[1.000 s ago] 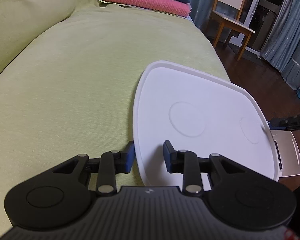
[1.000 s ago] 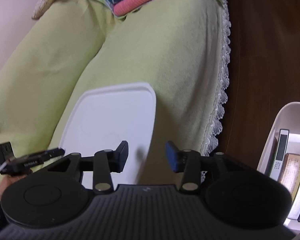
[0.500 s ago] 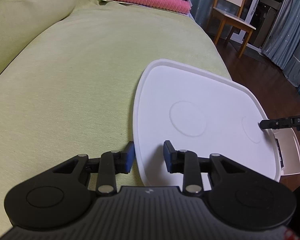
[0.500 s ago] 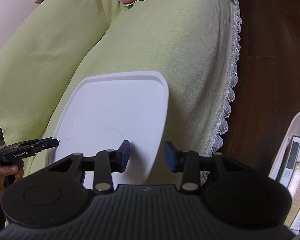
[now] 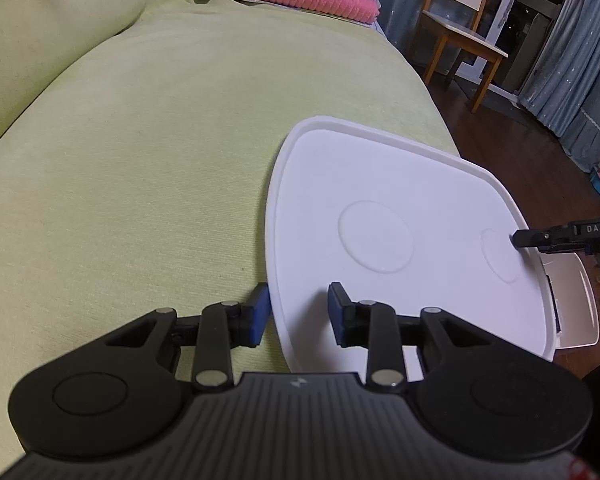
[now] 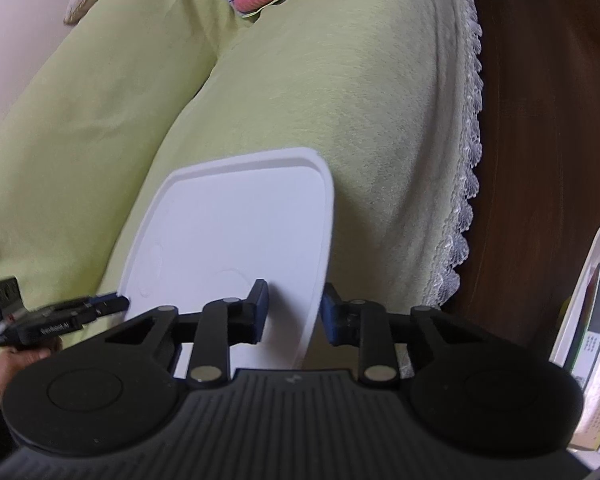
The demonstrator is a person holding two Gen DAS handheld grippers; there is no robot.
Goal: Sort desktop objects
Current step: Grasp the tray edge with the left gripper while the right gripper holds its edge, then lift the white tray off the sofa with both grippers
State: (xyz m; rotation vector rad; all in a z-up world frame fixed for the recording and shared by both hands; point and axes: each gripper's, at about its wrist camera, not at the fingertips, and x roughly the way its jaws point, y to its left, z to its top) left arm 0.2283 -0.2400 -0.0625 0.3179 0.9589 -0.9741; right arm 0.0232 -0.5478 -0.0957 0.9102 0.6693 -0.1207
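Straddling right gripper (image 6: pixel 293 307): tray edge (image 6: pixel 320 272)

The right gripper (image 6: pixel 294 312) comes in over the side edge of the white tray (image 6: pixel 236 216), and its jaws are closing with that edge between them. A second ago they stood wider, off past the edge. In the left view its tip (image 5: pixel 518 238) now reaches over the tray's rim.

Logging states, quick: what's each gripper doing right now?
Left gripper: jaws apart, holding nothing.
Right gripper: jaws closing, white tray edge between, not gripped.
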